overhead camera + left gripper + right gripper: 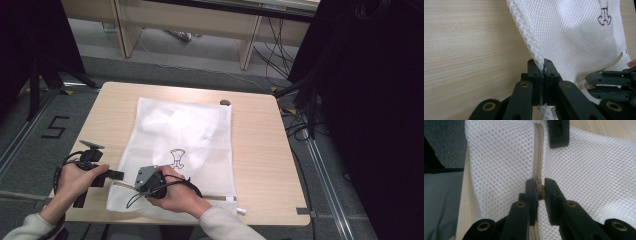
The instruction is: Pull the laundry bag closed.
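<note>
Nearest, at six o'clock on the worktop, the right hand-held gripper is clamped on the beige zipper pull of the white mesh laundry bag. To slide it cleanly, pull along the zipper line while the left hand-held gripper, pinching the bag's edge at eight o'clock, keeps the mesh taut. The bag stretches away toward twelve.

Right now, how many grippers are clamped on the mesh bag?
2. The left gripper pinches the bag's side edge near the table's near left; the right gripper clamps the zipper pull on the near edge.
</note>
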